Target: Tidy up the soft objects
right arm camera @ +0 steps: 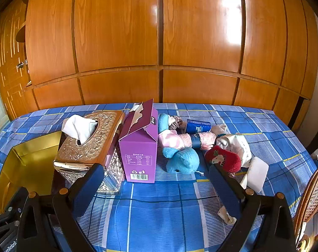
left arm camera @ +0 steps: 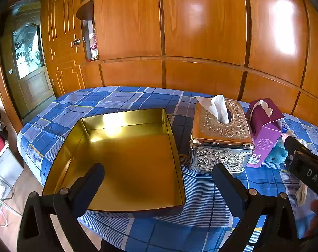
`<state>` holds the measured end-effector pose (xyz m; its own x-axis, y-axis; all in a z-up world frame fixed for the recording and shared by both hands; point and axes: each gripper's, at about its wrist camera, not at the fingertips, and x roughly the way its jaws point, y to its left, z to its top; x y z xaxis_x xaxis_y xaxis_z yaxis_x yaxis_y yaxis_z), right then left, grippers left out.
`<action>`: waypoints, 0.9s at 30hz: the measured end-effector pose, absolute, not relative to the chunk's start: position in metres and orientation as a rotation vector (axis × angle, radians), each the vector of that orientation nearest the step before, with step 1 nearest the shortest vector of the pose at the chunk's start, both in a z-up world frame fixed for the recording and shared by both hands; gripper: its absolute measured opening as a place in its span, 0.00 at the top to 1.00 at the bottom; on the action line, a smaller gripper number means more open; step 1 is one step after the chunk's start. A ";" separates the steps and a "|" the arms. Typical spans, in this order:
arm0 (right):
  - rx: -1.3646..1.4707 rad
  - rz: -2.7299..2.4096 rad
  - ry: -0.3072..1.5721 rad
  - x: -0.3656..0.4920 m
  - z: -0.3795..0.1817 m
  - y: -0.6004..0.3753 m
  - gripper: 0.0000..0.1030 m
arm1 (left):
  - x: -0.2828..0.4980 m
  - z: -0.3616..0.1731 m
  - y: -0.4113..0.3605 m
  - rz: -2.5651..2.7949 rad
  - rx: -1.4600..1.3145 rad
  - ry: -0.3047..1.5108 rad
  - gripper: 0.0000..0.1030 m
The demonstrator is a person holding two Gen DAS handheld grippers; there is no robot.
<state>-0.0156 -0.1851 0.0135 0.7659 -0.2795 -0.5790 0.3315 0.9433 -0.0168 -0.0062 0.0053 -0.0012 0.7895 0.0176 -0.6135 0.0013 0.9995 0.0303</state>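
Gold tin [left arm camera: 125, 157] empty, near bed's left edge | soft toys [right arm camera: 182, 159] heaped right of purple carton [right arm camera: 138, 151] | left gripper [left arm camera: 159, 174], right gripper [right arm camera: 157, 174] both spread apart, holding nothing

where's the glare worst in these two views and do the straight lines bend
Left wrist view: bright hotspots on the wardrobe panels and inside the gold tin. Right wrist view: one washed-out patch on the wardrobe; the soft toys, like the blue plush, are evenly lit. In both, fisheye bows the wardrobe seams and bed edge outward.
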 end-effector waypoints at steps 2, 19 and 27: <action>0.089 -0.332 0.614 -0.016 0.013 -0.185 0.01 | -0.007 -0.001 0.005 0.008 0.030 0.661 0.00; 0.094 -0.340 0.612 -0.016 0.013 -0.193 0.01 | -0.007 -0.002 0.000 -0.023 0.045 0.669 0.00; 0.200 -0.424 0.605 -0.037 0.022 -0.281 0.01 | 0.000 -0.003 -0.044 -0.415 0.130 0.753 0.00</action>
